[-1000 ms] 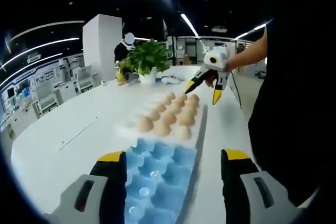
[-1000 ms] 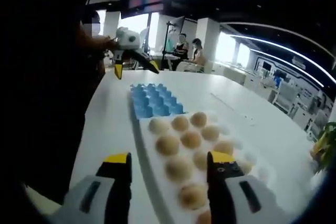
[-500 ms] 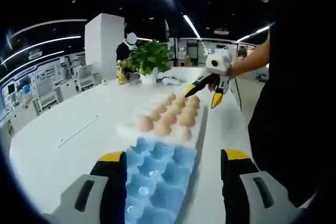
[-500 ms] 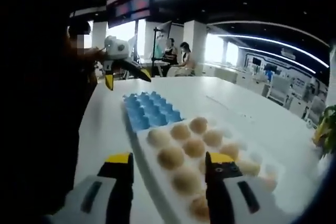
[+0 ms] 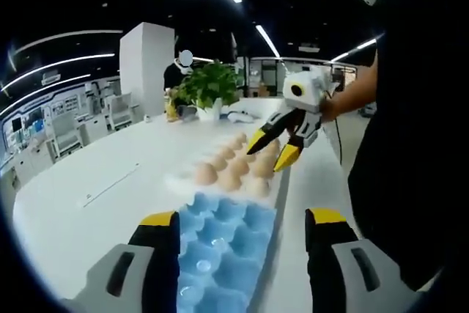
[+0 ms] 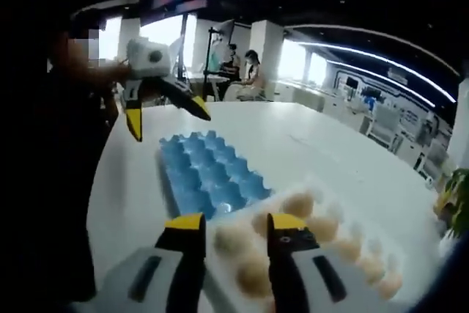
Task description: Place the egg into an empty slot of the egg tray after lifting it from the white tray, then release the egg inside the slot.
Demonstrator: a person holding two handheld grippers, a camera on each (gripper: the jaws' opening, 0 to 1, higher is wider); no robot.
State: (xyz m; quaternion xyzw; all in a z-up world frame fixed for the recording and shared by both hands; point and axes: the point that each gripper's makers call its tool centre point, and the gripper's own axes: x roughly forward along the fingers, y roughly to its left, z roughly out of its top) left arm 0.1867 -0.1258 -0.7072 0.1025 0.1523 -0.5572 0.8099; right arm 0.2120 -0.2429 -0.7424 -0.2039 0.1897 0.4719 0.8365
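Note:
The blue egg tray (image 5: 220, 247) lies with empty slots between my left gripper's (image 5: 242, 218) open jaws. Beyond it, end to end, sits the white tray (image 5: 176, 179) with several brown eggs (image 5: 206, 174). My right gripper (image 5: 272, 149) hangs open just above those eggs. In the right gripper view, my right gripper (image 6: 236, 223) has its jaws set about an egg's width apart, with an egg (image 6: 234, 240) low between them; whether they touch it I cannot tell. The blue egg tray (image 6: 205, 177) lies past the white tray (image 6: 337, 216). My left gripper (image 6: 165, 119) hovers open over the blue tray's far end.
Both trays rest on a long white table (image 5: 88, 196). A potted plant (image 5: 209, 82) stands at its far end beside a white pillar (image 5: 146, 64). The person holding the grippers (image 5: 410, 144) stands along the table's edge. People sit in the background (image 6: 245, 71).
My right gripper has come down and forward over the eggs, and its jaws have narrowed. The left gripper has held almost still over the blue tray.

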